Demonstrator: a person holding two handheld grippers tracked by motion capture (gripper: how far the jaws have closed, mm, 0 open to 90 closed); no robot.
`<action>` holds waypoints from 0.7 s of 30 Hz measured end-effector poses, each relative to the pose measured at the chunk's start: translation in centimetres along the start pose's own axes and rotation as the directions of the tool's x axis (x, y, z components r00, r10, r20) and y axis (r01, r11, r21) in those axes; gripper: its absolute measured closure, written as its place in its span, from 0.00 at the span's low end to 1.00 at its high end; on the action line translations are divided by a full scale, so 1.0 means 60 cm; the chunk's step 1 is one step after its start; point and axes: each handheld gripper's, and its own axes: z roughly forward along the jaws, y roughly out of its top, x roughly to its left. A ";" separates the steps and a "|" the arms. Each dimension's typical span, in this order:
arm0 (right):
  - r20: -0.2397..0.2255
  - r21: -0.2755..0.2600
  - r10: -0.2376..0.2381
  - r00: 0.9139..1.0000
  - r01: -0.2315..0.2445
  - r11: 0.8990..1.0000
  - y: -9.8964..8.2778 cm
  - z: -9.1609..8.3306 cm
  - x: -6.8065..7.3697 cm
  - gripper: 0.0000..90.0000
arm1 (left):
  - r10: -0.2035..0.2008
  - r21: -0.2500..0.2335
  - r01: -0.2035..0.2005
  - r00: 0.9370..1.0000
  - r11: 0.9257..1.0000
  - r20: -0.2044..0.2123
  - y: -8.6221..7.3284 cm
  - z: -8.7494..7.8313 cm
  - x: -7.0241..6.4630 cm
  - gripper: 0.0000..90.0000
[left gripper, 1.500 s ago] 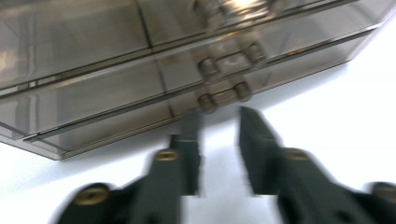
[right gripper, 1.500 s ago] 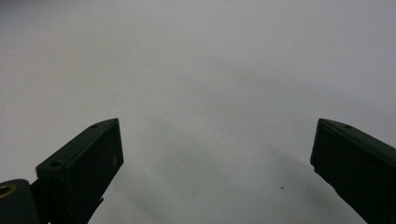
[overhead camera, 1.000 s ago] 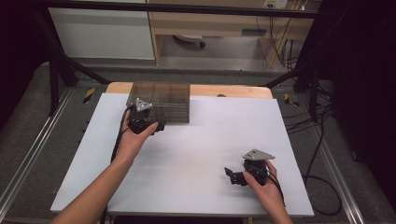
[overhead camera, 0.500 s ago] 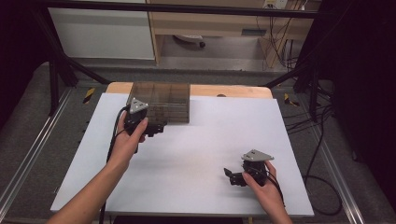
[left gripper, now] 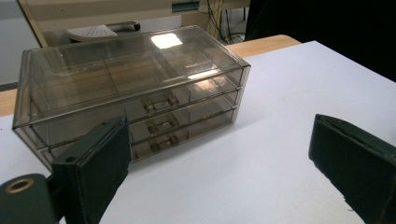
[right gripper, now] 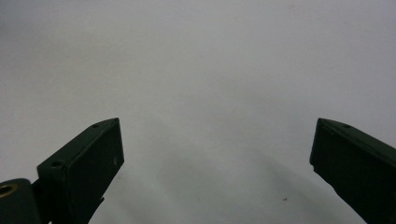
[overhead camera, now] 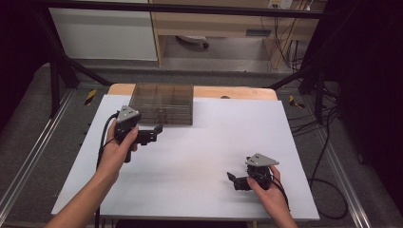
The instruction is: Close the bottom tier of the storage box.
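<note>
drawer box [overhead camera: 164, 103]: upper middle of the high view, back of your desk [overhead camera: 199, 156] | left gripper [overhead camera: 154, 133]: jaws just opened wide, nothing between, just lower left of box | right gripper [overhead camera: 234, 179]: lower right, wide open, empty

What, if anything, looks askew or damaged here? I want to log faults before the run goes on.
Nothing stands out. The clear drawer box sits flat near the table's far edge, all three drawers pushed in flush. The left gripper hangs open, apart from it; the right gripper is open over bare table.
</note>
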 end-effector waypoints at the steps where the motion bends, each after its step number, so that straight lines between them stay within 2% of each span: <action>1: -0.001 0.000 0.000 1.000 0.000 1.000 0.000 0.000 0.000 0.04 | 0.000 0.000 0.000 1.000 1.000 0.000 -0.001 -0.004 0.002 0.06; 5: -0.001 -0.004 -0.007 1.000 0.007 1.000 -0.001 0.000 0.001 0.04 | 0.012 0.000 -0.012 1.000 1.000 -0.009 -0.006 -0.021 0.008 0.06; 9: -0.002 -0.007 -0.013 1.000 0.013 1.000 -0.001 0.000 0.001 0.04 | -0.001 -0.006 0.001 1.000 1.000 -0.010 -0.011 -0.037 0.015 0.06; 21: -0.006 -0.003 -0.020 1.000 0.020 1.000 -0.002 -0.001 0.002 0.04 | 0.003 -0.018 -0.004 0.999 1.000 -0.035 -0.025 -0.084 0.038 0.06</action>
